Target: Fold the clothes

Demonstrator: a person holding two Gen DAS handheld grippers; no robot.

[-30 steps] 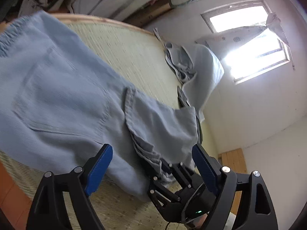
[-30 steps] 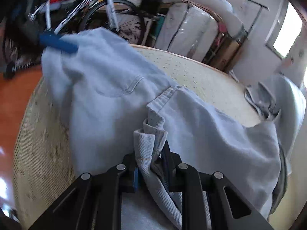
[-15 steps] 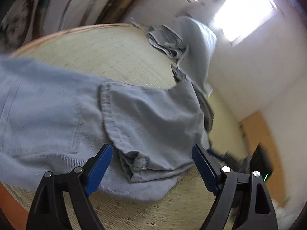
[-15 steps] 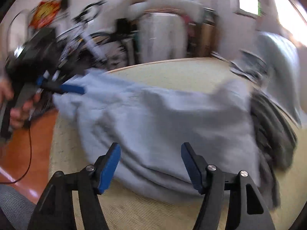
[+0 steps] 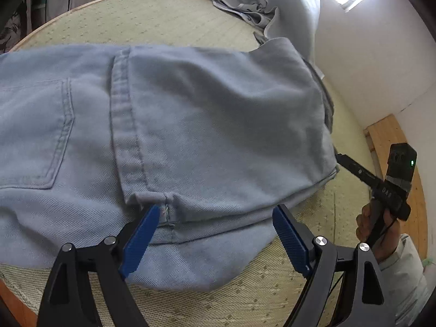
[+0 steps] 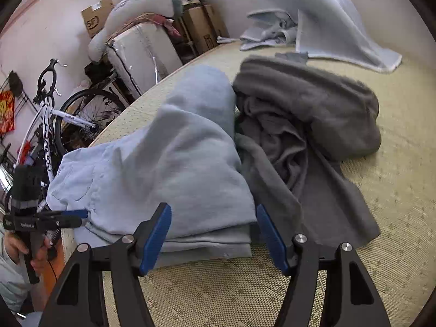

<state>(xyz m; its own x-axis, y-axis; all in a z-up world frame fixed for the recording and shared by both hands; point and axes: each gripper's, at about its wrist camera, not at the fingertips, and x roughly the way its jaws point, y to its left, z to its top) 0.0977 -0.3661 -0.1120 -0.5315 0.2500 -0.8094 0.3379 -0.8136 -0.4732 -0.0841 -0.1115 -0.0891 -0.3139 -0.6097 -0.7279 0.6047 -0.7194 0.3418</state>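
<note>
Left gripper [image 5: 215, 227]: jaws spread, empty, over the near hem of the folded light-blue jeans [image 5: 177, 125]. Right gripper [image 6: 214, 231]: jaws recently opened, nothing pinched, at the jeans' folded edge. Jeans lie on a woven mat [image 6: 395, 179]; grey garment [image 6: 308, 125] alongside, apparently touching. Pale blanket [image 6: 327, 13] beyond.

Bare woven straw matting [image 6: 218, 288] lies open below both jaw pairs. Ahead, folded light-blue denim trousers [image 5: 190, 125] block the way; right of the right jaws sprawls a rumpled dark-grey fleece garment [image 6: 308, 125].
</note>
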